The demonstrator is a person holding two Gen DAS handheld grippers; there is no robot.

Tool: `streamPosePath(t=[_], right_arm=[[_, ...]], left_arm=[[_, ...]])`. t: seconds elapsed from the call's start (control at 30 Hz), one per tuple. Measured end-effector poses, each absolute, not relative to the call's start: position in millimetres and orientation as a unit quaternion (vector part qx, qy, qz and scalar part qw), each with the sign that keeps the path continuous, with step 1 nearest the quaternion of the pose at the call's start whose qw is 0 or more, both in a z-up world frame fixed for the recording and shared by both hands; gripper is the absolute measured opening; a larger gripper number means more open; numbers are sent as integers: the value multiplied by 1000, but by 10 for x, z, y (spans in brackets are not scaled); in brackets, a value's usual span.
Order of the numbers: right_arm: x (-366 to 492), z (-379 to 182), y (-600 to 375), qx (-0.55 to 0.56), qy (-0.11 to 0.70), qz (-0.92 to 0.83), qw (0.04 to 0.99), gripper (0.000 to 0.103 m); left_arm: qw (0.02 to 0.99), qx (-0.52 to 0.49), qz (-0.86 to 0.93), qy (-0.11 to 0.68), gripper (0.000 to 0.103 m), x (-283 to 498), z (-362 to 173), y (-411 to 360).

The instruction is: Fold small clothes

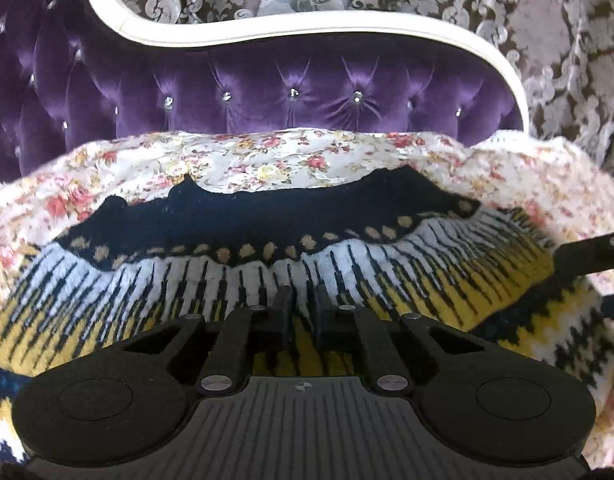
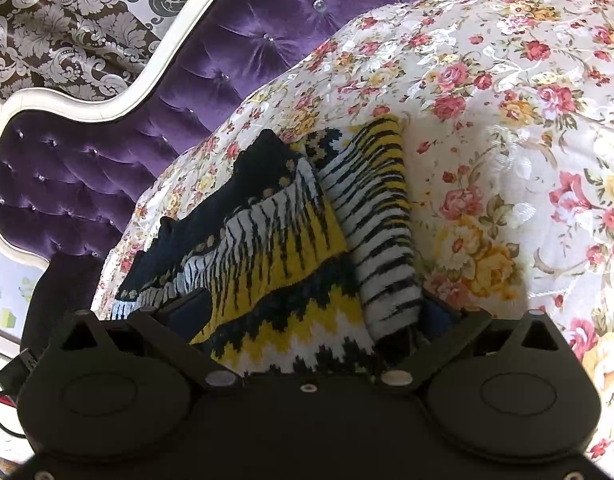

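In the left wrist view we look along our left gripper, whose two fingers stand close together, pinched on a raised ridge of the knitted sweater. The sweater, navy at its far border with a row of tan dots, then white and yellow with dark stripes, lies spread across the bed, which is covered by a rose-printed bedspread. Beyond the far edge of the bed rises a tufted purple headboard with a curving white frame, and past that a damask curtain. From the right edge of this view a dark finger of our right gripper reaches in over the sweater's yellow part. In the right wrist view our right gripper stands wide, its fingers set far apart with the sweater lying between them; we cannot tell whether the pads press on the cloth. A striped sleeve is folded over the body of the sweater and runs toward the right finger. The floral bedspread fills the right side, the headboard the left, with the curtain behind it.
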State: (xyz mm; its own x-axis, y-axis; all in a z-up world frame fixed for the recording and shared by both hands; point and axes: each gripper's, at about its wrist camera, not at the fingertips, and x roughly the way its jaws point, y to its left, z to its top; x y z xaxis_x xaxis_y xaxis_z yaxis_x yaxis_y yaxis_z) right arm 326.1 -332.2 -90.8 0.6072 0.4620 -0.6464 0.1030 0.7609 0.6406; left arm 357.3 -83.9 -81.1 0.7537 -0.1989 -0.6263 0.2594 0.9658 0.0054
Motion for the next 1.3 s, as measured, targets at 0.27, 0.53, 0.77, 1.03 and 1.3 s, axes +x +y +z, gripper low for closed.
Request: streamPosePath(t=[0.27,0.53,0.77,1.03,1.3], right_arm=[[3268,-933,-3420,342,428,125,827,103],[3253,-1039,-3678,423,421,147,788,103],[3313,-1109,-3729,437,409,183,780,103],[3400,-1084,-3497,394,374,203,815,100],[3344,-1088,-3346,370,366,161,838,35]], left_arm=[[935,10,-115,335,11,3354,-744,-738],[929,-15,-120,349,11,3089,-765,-658],[928,-30,-118,352,12,3114,-791,-645],[927,-48,-122,351,12,3095,-818,-595],[926,-79,-126,348,12,3084,-842,-526]])
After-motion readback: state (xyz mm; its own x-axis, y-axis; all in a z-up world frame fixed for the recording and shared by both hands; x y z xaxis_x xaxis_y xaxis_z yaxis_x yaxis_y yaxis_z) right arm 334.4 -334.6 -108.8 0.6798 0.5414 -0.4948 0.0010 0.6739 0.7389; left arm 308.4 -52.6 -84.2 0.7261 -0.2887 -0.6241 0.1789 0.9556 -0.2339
